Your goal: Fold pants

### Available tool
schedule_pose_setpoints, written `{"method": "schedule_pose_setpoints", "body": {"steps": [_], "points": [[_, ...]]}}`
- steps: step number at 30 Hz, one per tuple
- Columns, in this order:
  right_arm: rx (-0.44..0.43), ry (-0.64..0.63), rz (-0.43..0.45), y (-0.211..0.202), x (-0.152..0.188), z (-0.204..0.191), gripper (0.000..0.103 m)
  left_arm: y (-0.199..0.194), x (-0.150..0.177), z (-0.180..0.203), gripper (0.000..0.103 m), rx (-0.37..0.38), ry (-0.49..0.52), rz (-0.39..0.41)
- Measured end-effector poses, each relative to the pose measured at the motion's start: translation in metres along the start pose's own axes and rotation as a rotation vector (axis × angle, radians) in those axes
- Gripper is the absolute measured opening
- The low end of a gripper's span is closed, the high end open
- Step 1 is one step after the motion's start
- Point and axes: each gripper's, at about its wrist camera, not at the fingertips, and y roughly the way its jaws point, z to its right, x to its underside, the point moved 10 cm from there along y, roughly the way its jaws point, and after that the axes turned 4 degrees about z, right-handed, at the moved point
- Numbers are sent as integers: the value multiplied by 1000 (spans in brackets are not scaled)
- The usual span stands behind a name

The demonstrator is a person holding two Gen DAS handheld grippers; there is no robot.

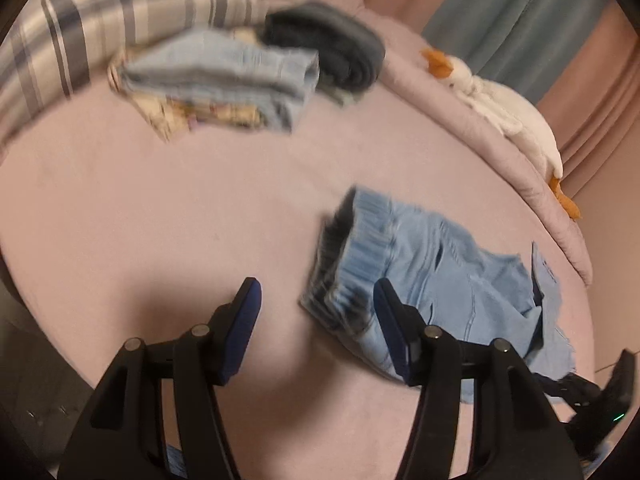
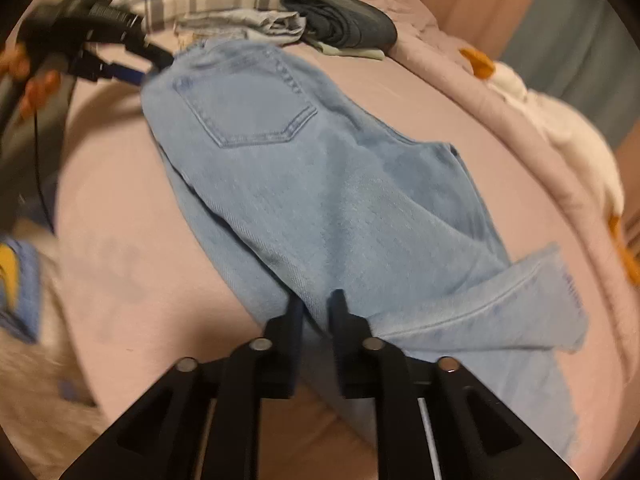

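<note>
Pink-sheeted bed [image 1: 160, 208]; curtains [image 1: 520, 12] behind. Folded clothes stack [image 1: 224, 80] at far edge. Left claw [image 1: 316, 312] released. Right claw [image 2: 316, 304] clenched on jeans [image 2: 320, 184].

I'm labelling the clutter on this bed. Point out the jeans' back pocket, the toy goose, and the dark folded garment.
back pocket [image 2: 248, 108], right wrist view, pocket centre
toy goose [image 1: 516, 120], left wrist view, white body
dark folded garment [image 1: 332, 44], left wrist view, top fold

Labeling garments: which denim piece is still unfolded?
The light-blue jeans spread across the bed, back pocket up, right gripper shut on them. The other denim piece, the folded jeans, sits stacked by the plaid pillow.
</note>
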Motion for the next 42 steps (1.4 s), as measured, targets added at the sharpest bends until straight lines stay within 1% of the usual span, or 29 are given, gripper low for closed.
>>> {"method": "schedule_pose_setpoints", "body": {"steps": [1,2,3,4,6,7,9,10,11,12,13,16,17,19,21,22,24,25,27,28,29,31,33,34,36,38,40,42], "points": [[-28,30,8,-5,-1,0,29,-4,-5,1,58,-10,4,22],[-71,74,28,-13,-4,1,32,-5,-7,3,58,-14,12,34],[-122,124,55,-21,-7,3,39,-6,-9,7,58,-11,28,39],[-176,186,97,-32,-11,8,43,-5,-9,17,58,2,52,36],[-202,280,159,-44,-18,24,47,-1,-4,39,58,39,106,22],[-191,324,172,-46,-19,35,47,3,3,55,58,69,142,7],[-111,427,158,-40,-12,68,47,11,17,83,57,120,198,-30],[-47,477,125,-33,-4,86,47,17,30,105,57,160,245,-62],[20,529,86,-25,6,105,47,23,40,120,57,183,278,-84],[67,585,55,-17,16,120,47,27,49,135,57,206,311,-106],[93,647,32,-9,26,133,47,32,64,157,57,245,362,-135],[81,713,-28,12,44,143,47,41,96,204,57,334,477,-191],[76,706,-46,20,48,141,47,45,107,220,57,359,519,-214],[83,667,-37,21,45,139,47,52,126,243,57,403,577,-252],[44,684,-61,18,44,142,47,60,141,257,57,417,631,-274],[19,713,-66,14,43,147,47,63,148,262,56,417,651,-284],[22,765,-22,1,39,165,47,70,159,267,54,417,677,-307],[26,793,1,-4,37,176,47,75,164,268,53,399,703,-309],[26,863,43,-12,32,202,48,80,168,270,53,382,750,-294],[42,891,51,-12,30,217,51,81,170,271,53,378,769,-283],[63,901,45,-10,33,224,53,81,171,272,53,376,782,-276],[107,900,26,3,30,244,54,82,172,272,53,379,788,-269],[128,899,-4,22,24,260,54,83,170,270,50,390,764,-268],[143,904,-35,37,22,271,54,83,171,270,49,398,752,-266],[174,909,-73,50,28,284,54,83,169,268,47,409,733,-262],[192,907,-116,70,23,295,54,82,169,267,46,414,731,-257],[224,902,-164,82,24,298,54,82,168,266,46,415,743,-251],[257,899,-194,90,22,304,55,81,169,265,46,418,749,-249]]}}
